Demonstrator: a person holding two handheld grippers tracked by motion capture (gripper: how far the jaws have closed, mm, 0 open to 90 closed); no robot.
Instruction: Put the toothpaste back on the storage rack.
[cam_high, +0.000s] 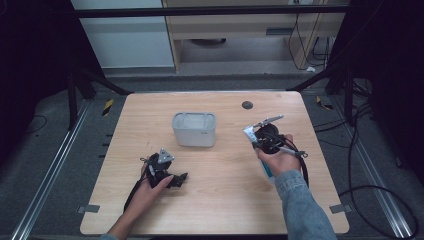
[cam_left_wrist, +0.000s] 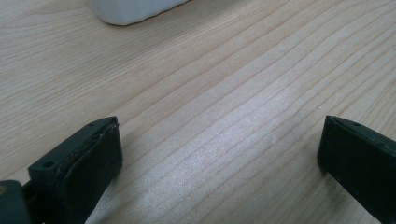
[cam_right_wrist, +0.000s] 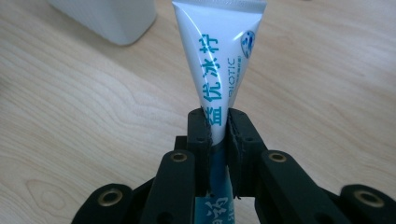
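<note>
Our left tool (cam_high: 181, 178) rested with jaws spread on the worktop (cam_high: 220, 200); beyond stood the grey bin (cam_high: 194, 129). Our right tool (cam_right_wrist: 218, 122) pinched a toothpaste tube (cam_right_wrist: 219, 56) mid-body, lifted above the wood. Light and soft, it seemed best gripped near its flat crimp.

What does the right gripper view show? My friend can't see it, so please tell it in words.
The right gripper is shut on a white tube with blue-green writing, pinching it while its wide flat end points away from the camera. Below lies a light wooden table, and a white container stands at the top left.
</note>
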